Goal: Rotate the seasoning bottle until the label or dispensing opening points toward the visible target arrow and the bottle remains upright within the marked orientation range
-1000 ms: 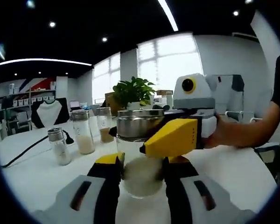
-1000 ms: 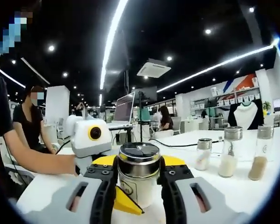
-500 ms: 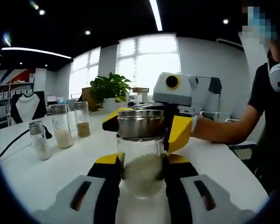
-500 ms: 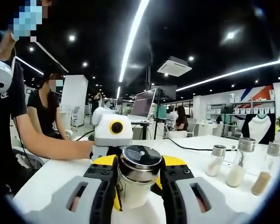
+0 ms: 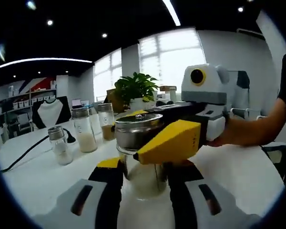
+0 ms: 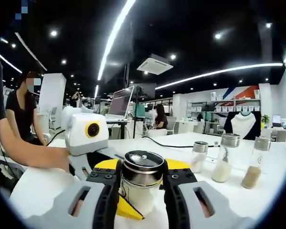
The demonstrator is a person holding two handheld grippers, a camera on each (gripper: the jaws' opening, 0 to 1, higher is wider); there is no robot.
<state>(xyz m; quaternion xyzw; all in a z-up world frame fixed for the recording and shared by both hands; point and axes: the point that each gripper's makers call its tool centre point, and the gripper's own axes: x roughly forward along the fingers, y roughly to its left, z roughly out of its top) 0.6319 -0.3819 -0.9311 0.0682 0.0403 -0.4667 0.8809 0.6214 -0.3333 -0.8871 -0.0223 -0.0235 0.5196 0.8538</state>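
The seasoning bottle (image 5: 142,157) stands on the white surface (image 5: 238,171), right between both pairs of tongs. In the left gripper view, the left tongs (image 5: 144,179) pinch the glass body low down, one jaw on each side. The right tongs (image 5: 155,136) come in from 3 o'clock and squeeze the shiny metal lid (image 5: 133,130). In the right gripper view, the right tongs (image 6: 141,179) hold that same lid (image 6: 143,164) up close, and the left tongs (image 6: 126,207) peek out yellow under the bottle.

The big yellow jaw covers part of the lid and glass, so I cannot tell if the bottle has a label or where its opening points. I see no arrow mark.

Three other jars (image 5: 86,136) stand well apart at 10 o'clock, near a black cable (image 5: 28,155). A green plant (image 5: 136,88) sits far back.

Compared with half a second ago, the yellow jaw now crosses the front of the bottle, and the lid looks a bit tilted.
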